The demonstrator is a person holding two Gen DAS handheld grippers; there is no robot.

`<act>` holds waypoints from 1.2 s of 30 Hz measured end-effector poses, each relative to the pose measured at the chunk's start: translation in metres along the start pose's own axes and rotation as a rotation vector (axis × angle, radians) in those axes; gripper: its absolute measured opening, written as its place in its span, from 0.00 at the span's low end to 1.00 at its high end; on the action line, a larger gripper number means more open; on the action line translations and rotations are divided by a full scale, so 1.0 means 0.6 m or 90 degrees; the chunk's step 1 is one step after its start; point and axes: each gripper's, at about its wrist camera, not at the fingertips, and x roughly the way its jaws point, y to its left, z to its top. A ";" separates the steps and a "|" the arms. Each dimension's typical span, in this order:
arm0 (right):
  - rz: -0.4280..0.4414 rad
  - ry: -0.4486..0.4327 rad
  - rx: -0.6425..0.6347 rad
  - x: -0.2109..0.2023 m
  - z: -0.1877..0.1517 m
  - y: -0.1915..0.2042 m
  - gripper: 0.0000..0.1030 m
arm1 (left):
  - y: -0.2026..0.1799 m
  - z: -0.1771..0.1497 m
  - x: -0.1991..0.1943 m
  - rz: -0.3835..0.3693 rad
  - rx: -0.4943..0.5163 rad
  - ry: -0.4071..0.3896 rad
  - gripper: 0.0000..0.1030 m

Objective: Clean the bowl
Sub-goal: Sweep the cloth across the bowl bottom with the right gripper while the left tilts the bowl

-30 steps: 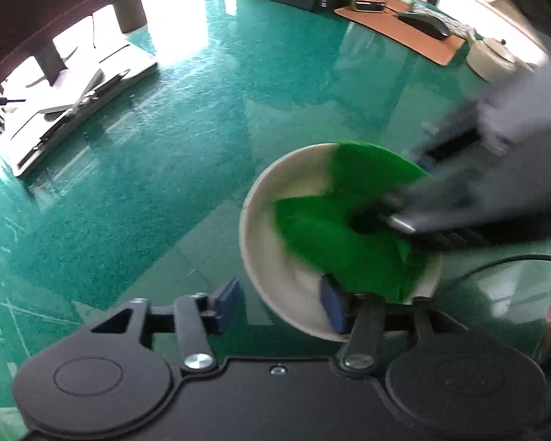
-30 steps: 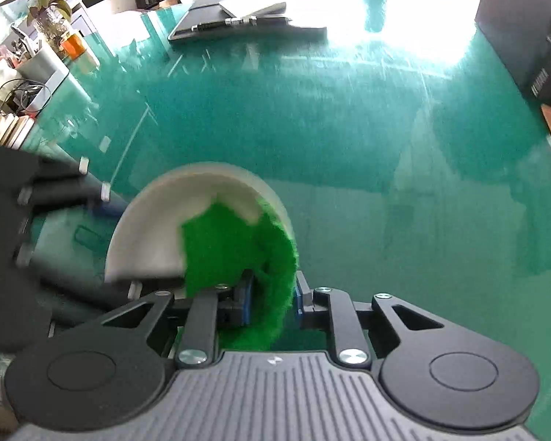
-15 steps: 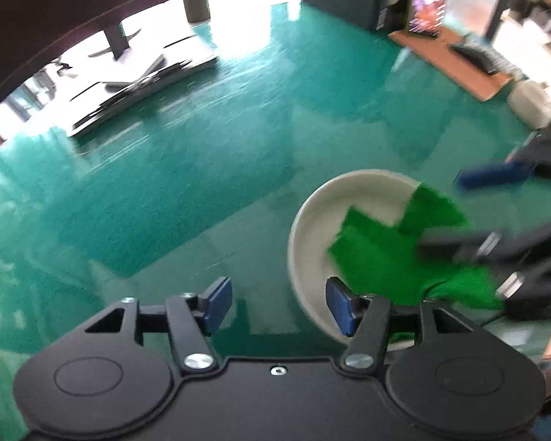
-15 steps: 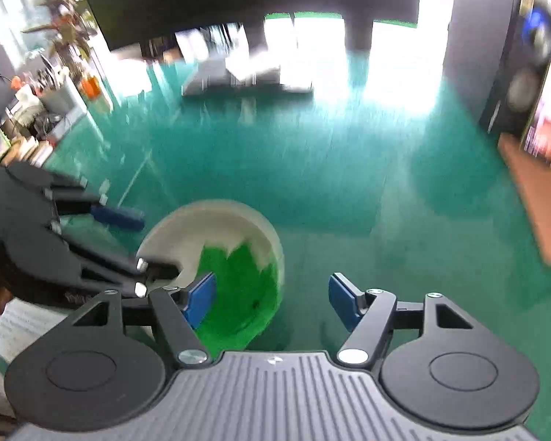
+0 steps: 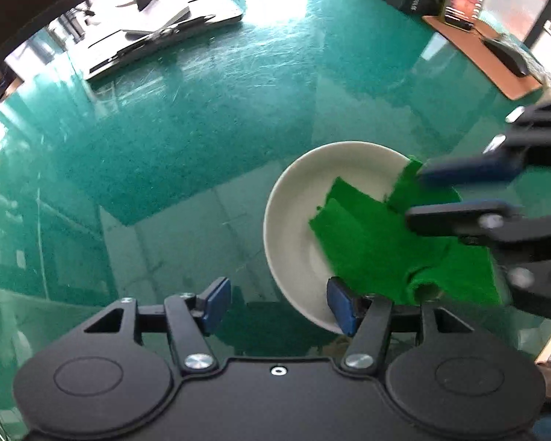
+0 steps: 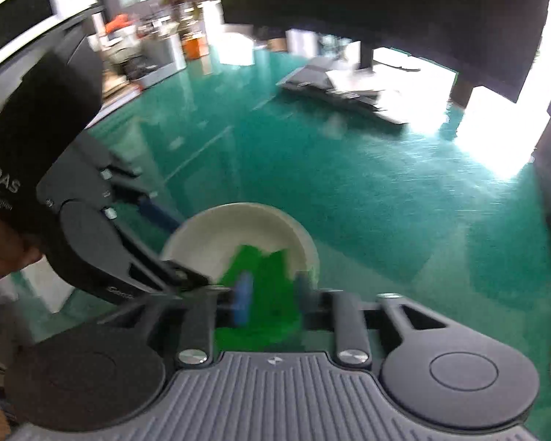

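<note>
While the white bowl [image 5: 294, 220] sits right of centre on the green table [image 5: 202, 139], the left gripper [image 5: 275, 303] is closing, empty, beside its rim. The right gripper [image 6: 272, 296] is opening around the soft green cloth [image 6: 264, 294]. Hard and probably slippery, the bowl is best held by its rim.

Glossy green table [image 5: 209, 139] with white bowl [image 5: 305, 183], brown mat [image 5: 470, 51], laptop stand [image 5: 165, 36].

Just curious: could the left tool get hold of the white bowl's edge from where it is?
Probably yes. The left tool, closing, already has the bowl rim beside its right finger; the green cloth lies further in.
</note>
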 end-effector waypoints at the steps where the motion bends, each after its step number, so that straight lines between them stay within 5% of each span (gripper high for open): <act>1: -0.005 0.003 0.008 -0.002 -0.002 -0.002 0.44 | 0.001 0.000 0.001 -0.005 -0.004 -0.004 0.32; 2: -0.008 0.012 0.020 0.001 -0.002 -0.004 0.44 | 0.001 0.005 0.002 -0.001 0.008 -0.002 0.23; 11: 0.074 0.073 0.317 0.049 -0.028 -0.041 0.51 | 0.005 0.029 0.010 0.006 0.078 -0.001 0.24; 14: 0.102 0.104 0.344 0.075 -0.037 -0.037 0.43 | 0.001 0.028 0.010 -0.001 0.113 -0.003 0.24; 15: 0.089 0.104 0.347 0.078 -0.036 -0.038 0.33 | -0.003 0.026 0.009 0.001 0.132 -0.005 0.25; 20: 0.005 0.053 0.305 0.055 0.000 -0.047 0.17 | -0.010 0.025 0.009 -0.001 0.170 -0.005 0.25; 24: 0.008 0.036 0.311 0.040 0.010 -0.056 0.15 | -0.010 0.024 0.008 -0.004 0.167 -0.007 0.27; 26: 0.024 0.031 0.331 0.036 0.005 -0.067 0.19 | -0.008 0.023 0.008 -0.005 0.163 -0.008 0.28; 29: 0.007 0.040 0.368 0.038 -0.011 -0.090 0.52 | -0.007 0.025 0.008 -0.005 0.161 -0.008 0.28; 36: -0.055 -0.063 0.360 -0.030 -0.014 -0.103 0.53 | -0.013 0.026 0.009 0.008 0.166 -0.006 0.29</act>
